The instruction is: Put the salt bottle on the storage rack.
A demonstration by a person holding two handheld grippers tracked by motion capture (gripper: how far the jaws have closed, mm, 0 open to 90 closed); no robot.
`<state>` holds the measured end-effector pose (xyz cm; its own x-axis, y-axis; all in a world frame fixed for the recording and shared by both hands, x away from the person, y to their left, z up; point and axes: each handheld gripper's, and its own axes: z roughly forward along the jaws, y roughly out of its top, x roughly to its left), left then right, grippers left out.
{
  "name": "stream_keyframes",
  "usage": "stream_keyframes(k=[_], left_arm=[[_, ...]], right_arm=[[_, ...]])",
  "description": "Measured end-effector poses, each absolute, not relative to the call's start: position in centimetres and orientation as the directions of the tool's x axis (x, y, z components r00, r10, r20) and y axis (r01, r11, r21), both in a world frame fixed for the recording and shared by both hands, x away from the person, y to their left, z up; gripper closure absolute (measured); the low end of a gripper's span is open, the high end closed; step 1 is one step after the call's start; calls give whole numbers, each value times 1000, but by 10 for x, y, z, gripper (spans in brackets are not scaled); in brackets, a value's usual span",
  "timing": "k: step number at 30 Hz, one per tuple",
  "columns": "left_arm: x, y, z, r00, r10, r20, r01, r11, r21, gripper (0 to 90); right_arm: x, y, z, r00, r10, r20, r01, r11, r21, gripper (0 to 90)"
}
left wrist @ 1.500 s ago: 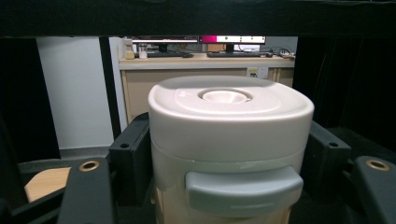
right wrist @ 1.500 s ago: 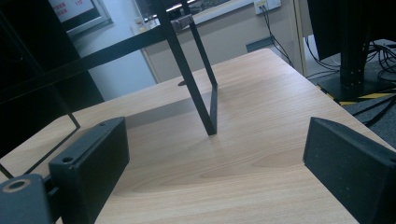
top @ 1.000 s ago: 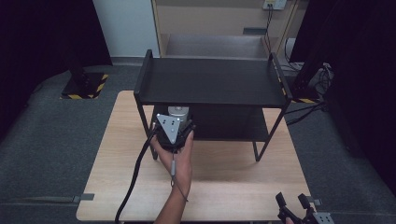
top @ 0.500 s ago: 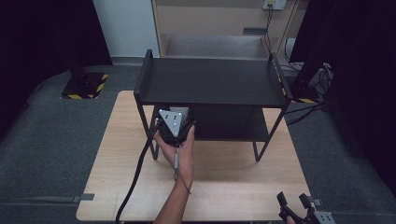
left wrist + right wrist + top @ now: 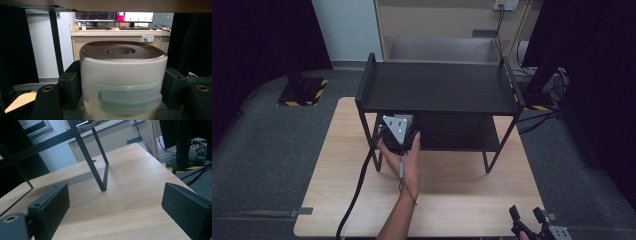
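Left gripper (image 5: 400, 131) clamps the cream container (image 5: 122, 80) under the shelf (image 5: 439, 87). Lifting too high may knock its lid against the shelf. Right gripper (image 5: 117, 205) waits open, empty.

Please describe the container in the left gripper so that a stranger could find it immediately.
Start at the black shelf rack on the wooden table. At its lower level, front left, the left gripper is shut on a cream round container. It has a brown ringed lid and a grey tab.
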<state>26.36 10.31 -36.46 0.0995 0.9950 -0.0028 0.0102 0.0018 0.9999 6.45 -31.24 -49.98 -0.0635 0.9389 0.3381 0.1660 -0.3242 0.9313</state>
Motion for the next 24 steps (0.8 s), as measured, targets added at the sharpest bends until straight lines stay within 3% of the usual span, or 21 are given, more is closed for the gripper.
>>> stream_keyframes(k=[14,24], left_arm=[[264,104,-366,105,994,12,9,-13,1000,292],[256,102,-369,92,996,6,-14,-5,1000,146]], right_arm=[[64,-312,-500,-65,938,340,166,-325,931,79],[63,-310,-499,-65,938,339,164,-325,931,70]])
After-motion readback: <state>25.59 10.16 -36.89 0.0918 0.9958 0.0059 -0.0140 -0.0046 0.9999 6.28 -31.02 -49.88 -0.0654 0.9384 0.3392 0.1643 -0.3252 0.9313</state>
